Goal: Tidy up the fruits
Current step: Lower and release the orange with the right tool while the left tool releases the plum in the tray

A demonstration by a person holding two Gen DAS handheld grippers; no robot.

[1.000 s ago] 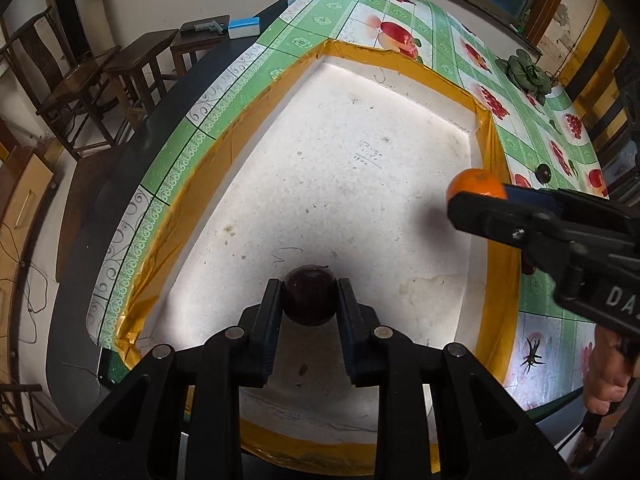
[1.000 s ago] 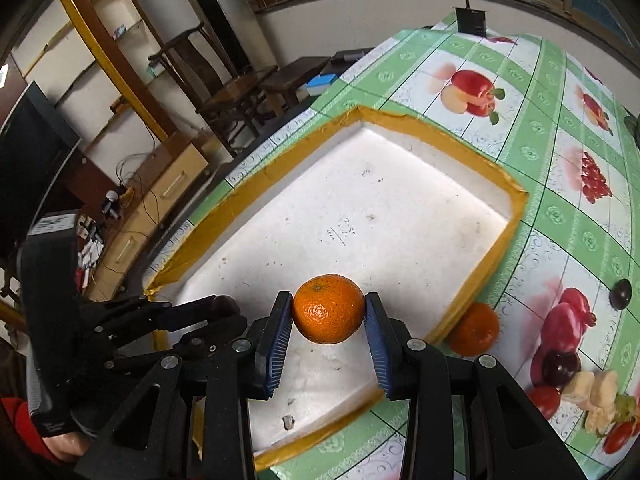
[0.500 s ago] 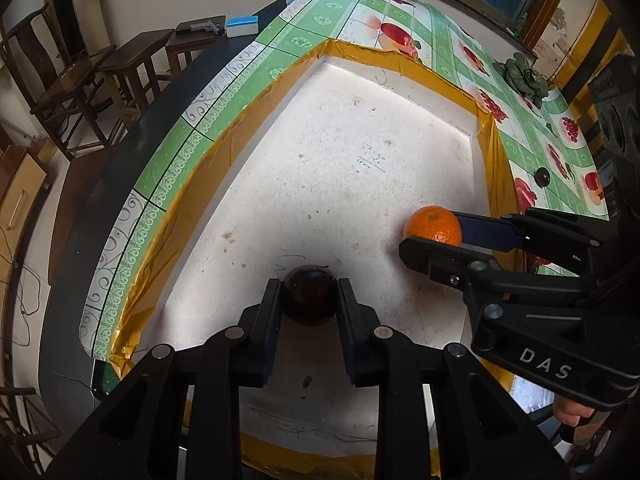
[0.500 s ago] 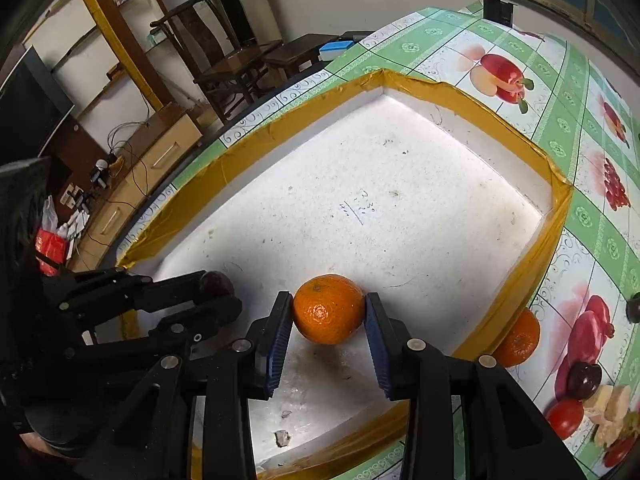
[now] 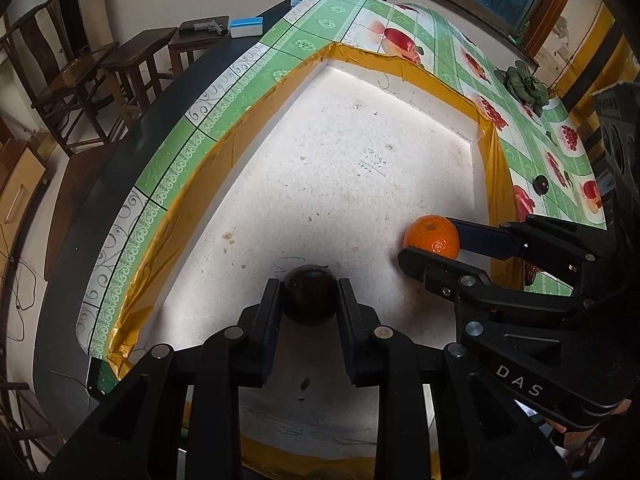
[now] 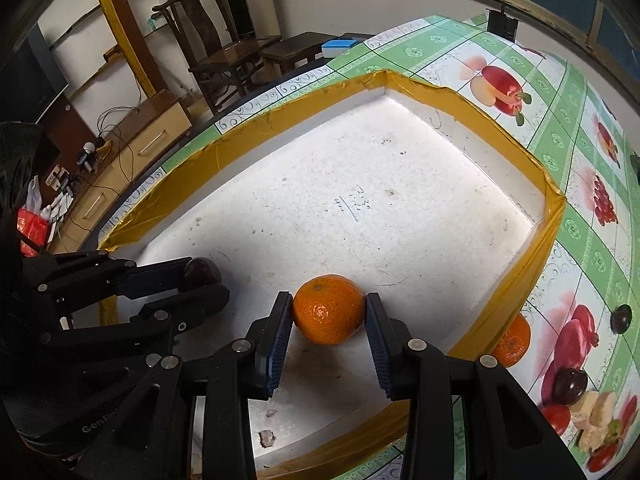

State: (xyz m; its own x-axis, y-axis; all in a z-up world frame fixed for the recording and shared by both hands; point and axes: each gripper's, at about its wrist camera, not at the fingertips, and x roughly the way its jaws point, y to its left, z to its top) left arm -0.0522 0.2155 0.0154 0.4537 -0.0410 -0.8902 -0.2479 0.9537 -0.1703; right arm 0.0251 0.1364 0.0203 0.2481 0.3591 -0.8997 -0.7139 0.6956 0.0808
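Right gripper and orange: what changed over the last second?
The right gripper carried the orange in over the yellow rim and down near the white tray floor, closer to the left gripper. No release. Left gripper stayed clamped on the dark fruit.
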